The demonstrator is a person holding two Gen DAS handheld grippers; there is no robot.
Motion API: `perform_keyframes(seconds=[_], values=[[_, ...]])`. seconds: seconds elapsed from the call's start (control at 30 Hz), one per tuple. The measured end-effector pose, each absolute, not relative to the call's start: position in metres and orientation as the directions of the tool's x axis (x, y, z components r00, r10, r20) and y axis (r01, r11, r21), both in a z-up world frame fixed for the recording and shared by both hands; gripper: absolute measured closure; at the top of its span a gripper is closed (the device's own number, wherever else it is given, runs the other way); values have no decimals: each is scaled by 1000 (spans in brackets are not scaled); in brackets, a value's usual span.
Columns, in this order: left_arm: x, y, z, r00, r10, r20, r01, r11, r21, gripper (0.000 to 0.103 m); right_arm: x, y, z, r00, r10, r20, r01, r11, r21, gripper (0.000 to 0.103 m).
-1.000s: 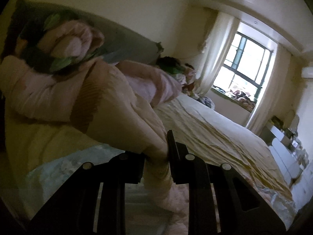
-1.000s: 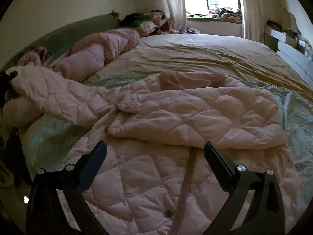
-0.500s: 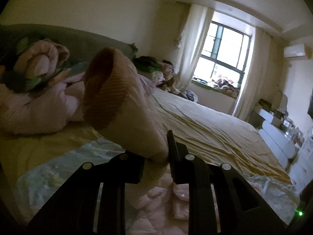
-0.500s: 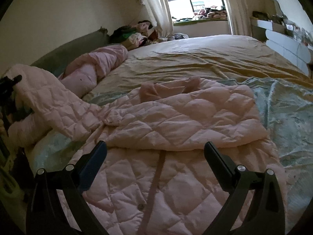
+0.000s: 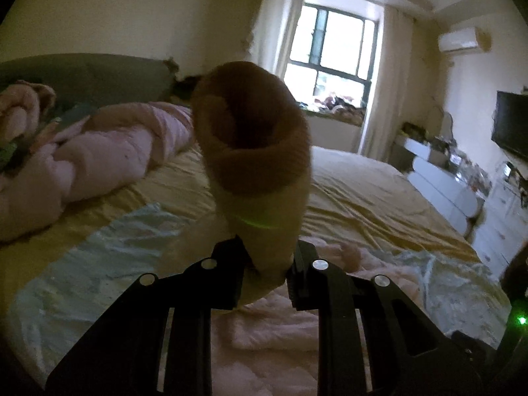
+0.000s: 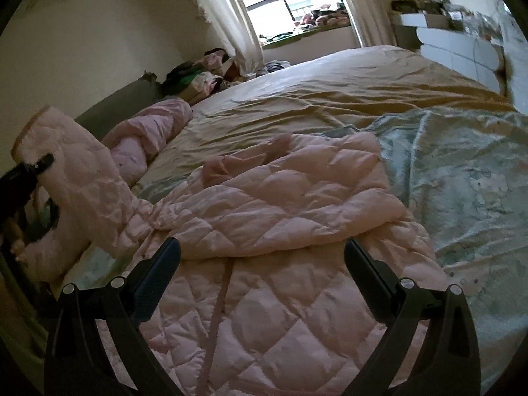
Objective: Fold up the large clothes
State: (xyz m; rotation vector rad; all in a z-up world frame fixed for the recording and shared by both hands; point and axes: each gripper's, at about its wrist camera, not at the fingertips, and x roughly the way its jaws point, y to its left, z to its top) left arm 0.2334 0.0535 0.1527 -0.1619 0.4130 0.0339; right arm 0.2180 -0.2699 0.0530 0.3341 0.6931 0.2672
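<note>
Daylight from a window (image 5: 333, 56) falls across a wide bed (image 5: 363, 191) spread with a yellow sheet. From the left wrist, the left gripper (image 5: 267, 272) is seen clamped on a sleeve (image 5: 260, 178) of the pink quilted coat, its ribbed cuff raised and open toward the camera. From the right wrist, the right gripper (image 6: 262, 254) is held spread above the pink quilted coat (image 6: 280, 198), nothing between its fingers; much bare yellow sheet (image 6: 330, 99) lies beyond the coat's far edge.
</note>
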Motion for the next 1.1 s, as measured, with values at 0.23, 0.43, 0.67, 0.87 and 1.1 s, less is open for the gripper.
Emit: perform_keyframes(seconds=[0.23,0.43,0.67,0.87,1.1], values=[[240,8,127,890,-45,-455,0,995,-99,90,210,-300,50,755,332,-565,-88,906,415,4],[244,-30,90,851,-69,-521,60,998,-35,90,210,-320,48,754,321,-573,-52,899,435,4],[252,-71,41,794,-79,-602,108,994,13,90,204,-341,55,773,270,-575,-17,914,406,4],[250,-101,8,761,-58,-646,168,980,109,85,202,-361,47,772,243,-588,34,907,420,4],[244,-120,-23,708,-33,-705,221,959,177,46,205,-359,41,759,251,-601,35,906,422,4]])
